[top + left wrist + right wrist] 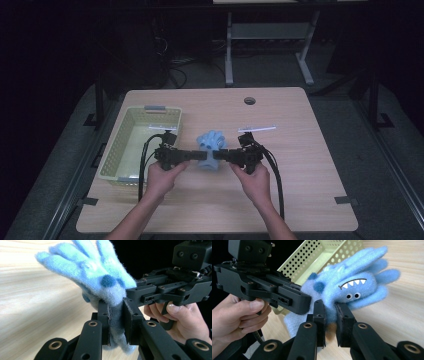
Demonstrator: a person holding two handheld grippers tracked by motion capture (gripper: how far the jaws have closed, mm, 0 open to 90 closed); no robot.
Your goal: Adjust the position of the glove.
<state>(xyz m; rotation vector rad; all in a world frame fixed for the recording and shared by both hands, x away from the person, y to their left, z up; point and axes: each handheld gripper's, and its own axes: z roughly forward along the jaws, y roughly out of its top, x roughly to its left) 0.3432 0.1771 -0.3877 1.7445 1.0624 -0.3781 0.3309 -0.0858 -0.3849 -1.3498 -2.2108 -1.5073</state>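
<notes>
Across the wooden table, from largest feature to smallest: my two forearms enter from the near edge and meet over the middle, and to my left stands the pale green perforated basket, its long axis running away from me. Between my hands hangs the blue fleece monster glove, just right of the basket's near right corner and, as far as I can judge, raised off the tabletop. My left gripper and right gripper point at one another along a line parallel to the near table edge, jaws nearly meeting. Each is closed tight on the glove's cuff end, left and right pinching fleece from opposite sides, while the glove's fingers fan away from me. The toothed face turns toward my right gripper's camera. The basket lies to the left of the grip, so my left hand is the nearer one; I judge the coming carry runs leftward, across the basket's long wall.
</notes>
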